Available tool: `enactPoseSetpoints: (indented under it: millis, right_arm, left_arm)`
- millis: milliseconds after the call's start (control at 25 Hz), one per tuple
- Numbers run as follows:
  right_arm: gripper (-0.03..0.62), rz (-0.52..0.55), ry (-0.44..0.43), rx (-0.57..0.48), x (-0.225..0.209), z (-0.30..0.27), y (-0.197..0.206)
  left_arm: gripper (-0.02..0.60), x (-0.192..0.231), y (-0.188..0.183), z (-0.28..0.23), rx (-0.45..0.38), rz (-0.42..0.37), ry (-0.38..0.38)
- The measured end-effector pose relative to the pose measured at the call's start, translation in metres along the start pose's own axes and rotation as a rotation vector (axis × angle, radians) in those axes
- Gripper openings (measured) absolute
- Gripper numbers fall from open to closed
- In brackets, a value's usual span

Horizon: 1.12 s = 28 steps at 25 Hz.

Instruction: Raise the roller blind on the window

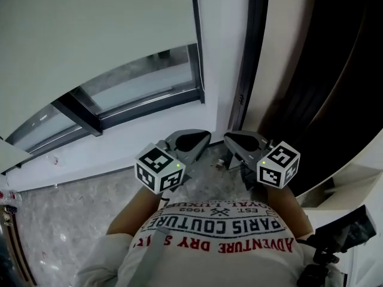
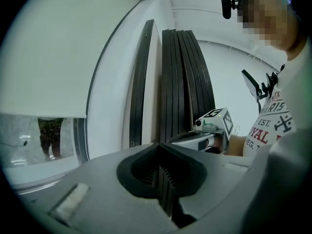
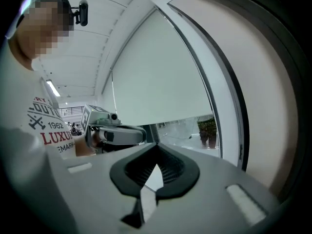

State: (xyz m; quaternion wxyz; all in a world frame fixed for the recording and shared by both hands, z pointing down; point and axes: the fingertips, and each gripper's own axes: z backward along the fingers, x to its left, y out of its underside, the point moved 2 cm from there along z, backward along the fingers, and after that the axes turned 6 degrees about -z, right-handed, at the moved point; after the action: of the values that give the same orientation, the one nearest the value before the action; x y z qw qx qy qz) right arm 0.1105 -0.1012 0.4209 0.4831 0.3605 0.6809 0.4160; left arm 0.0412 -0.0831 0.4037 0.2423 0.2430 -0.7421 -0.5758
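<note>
1. Roller blind (image 1: 90,28): white, ahead of both grippers and up-left of them in the head view. It covers the upper part of the window. Its bottom edge hangs above a bare strip of glass (image 1: 137,79).
2. Left gripper view: blind (image 2: 53,57) sits up and left of the tips, with glass (image 2: 39,140) below it. Right gripper view: blind (image 3: 161,77) is straight ahead and above the tips, with glass (image 3: 190,130) under it.
3. Neither gripper touches the blind; both are well apart from it.
4. Left gripper (image 1: 200,136): jaws together, nothing btwn them, tips (image 2: 158,147) meeting.
5. Right gripper (image 1: 230,138): jaws together at the tips (image 3: 157,147), nothing held.
6. The grippers are side by side in front of the person's shirt (image 1: 221,232), tips near each other, not touching. Each shows in the other's view: right (image 2: 195,139), left (image 3: 122,133).
7. Dark curtain (image 1: 323,70) is right of the right gripper. In the left gripper view it hangs in folds (image 2: 180,82) just past the tips.
8. Pale speckled floor (image 1: 72,208) lies below, left of the left gripper.
</note>
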Motion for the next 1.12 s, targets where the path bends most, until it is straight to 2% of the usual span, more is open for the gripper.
enactPoseSetpoints:
  millis: [280, 600, 840, 1120]
  right_arm:
    - [0.003, 0.029, -0.006, -0.031, -0.021, -0.007, -0.021]
    - [0.003, 0.052, 0.015, -0.045, -0.041, -0.021, -0.033]
    - [0.003, 0.044, 0.010, -0.058, -0.065, -0.044, -0.054]
    - [0.003, 0.054, -0.021, -0.111, -0.065, -0.058, -0.082]
  left_arm:
    - [0.002, 0.028, -0.014, -0.010, -0.011, -0.031, -0.040]
    - [0.002, 0.065, -0.032, -0.028, -0.076, -0.083, -0.011]
    - [0.002, 0.128, -0.051, -0.051, -0.086, -0.113, -0.025]
    - [0.002, 0.203, -0.081, -0.073, -0.084, -0.145, -0.081]
